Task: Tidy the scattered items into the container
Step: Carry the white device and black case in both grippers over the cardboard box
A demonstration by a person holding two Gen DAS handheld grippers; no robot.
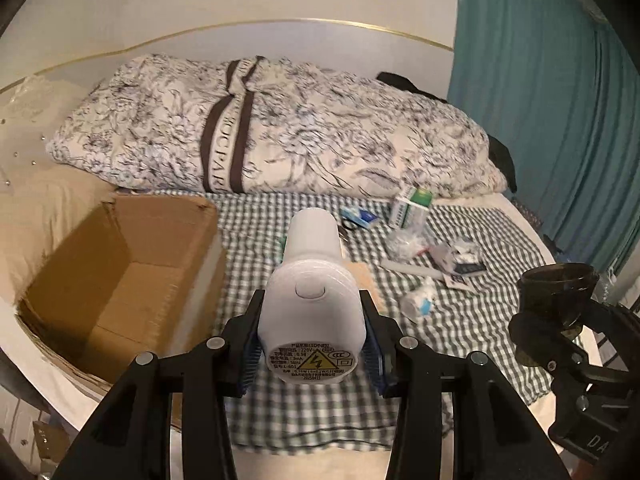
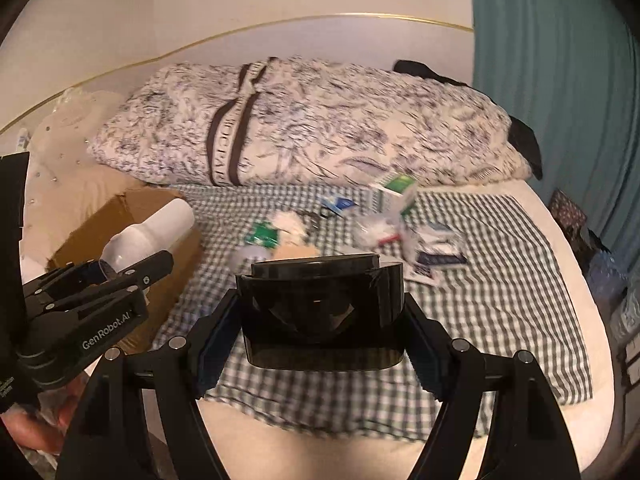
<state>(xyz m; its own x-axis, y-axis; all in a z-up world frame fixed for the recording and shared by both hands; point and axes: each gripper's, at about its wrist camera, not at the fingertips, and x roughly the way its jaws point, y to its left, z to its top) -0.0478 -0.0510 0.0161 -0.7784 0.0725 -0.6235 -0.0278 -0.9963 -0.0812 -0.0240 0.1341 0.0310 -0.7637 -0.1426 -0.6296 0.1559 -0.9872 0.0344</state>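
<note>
My left gripper [image 1: 311, 354] is shut on a white night light [image 1: 312, 300], held above the checked cloth just right of the open cardboard box [image 1: 120, 268]. It also shows in the right wrist view [image 2: 148, 236], next to the box [image 2: 120, 208]. My right gripper [image 2: 320, 356] is shut on a dark plastic jar [image 2: 320, 308], held above the cloth; the jar shows at the right edge of the left wrist view [image 1: 556, 292]. Scattered items lie on the cloth: a green and white carton [image 1: 410, 208], a blue packet [image 1: 360, 216], plastic bags [image 1: 404, 244], a white roll [image 1: 418, 304].
A folded floral quilt [image 1: 280, 128] lies across the back of the bed. A teal curtain [image 1: 560, 100] hangs at the right. The checked cloth [image 1: 320, 412] covers the middle of the bed. A beige pillow [image 1: 36, 208] sits left of the box.
</note>
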